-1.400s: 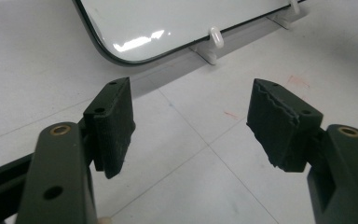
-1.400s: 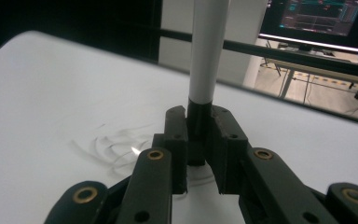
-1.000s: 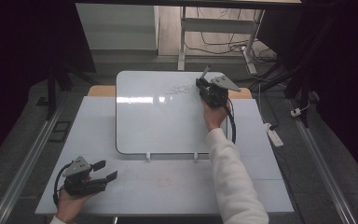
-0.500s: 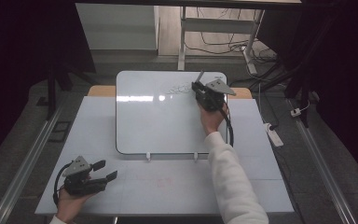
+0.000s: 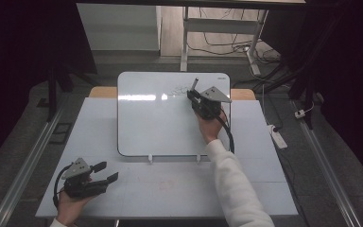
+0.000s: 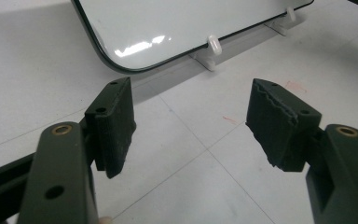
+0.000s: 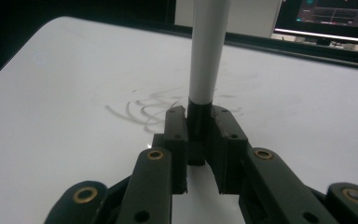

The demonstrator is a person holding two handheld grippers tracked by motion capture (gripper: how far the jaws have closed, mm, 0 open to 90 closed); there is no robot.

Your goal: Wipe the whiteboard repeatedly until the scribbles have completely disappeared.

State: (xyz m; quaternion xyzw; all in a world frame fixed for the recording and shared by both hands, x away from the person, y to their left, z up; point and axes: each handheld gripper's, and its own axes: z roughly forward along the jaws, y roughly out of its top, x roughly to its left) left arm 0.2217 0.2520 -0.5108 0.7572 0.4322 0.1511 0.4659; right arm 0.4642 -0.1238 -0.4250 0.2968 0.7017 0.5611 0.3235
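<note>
A whiteboard [image 5: 160, 118] lies on the pale tabletop [image 5: 179, 189], propped on two small white clips [image 5: 150, 160] along its near edge, and over its far right part the right tool [image 5: 203, 101] is held by the person's right hand [image 5: 210, 128], whose white sleeve [image 5: 238, 189] runs down to the bottom edge of the high view. In the right gripper view the right tool's jaws are closed tight on a marker [image 7: 207, 60], gripping it at its black lower section while the white barrel rises straight up between them (its tip is hidden behind the jaws, so whether it touches the board cannot be told). Just beyond the jaws, faint grey scribbles [image 7: 144, 109] loop across the board's surface; the same marks show in the high view as a small tangle near the top edge of the board. The left tool [image 5: 92, 177] sits well apart from all this, at the near left corner of the tabletop, held in the left hand [image 5: 71, 203]. Its jaws stand wide apart with nothing between them, and its own view looks across bare tabletop tiles toward the board's rounded near corner and one of the clips [image 6: 213, 44].
</note>
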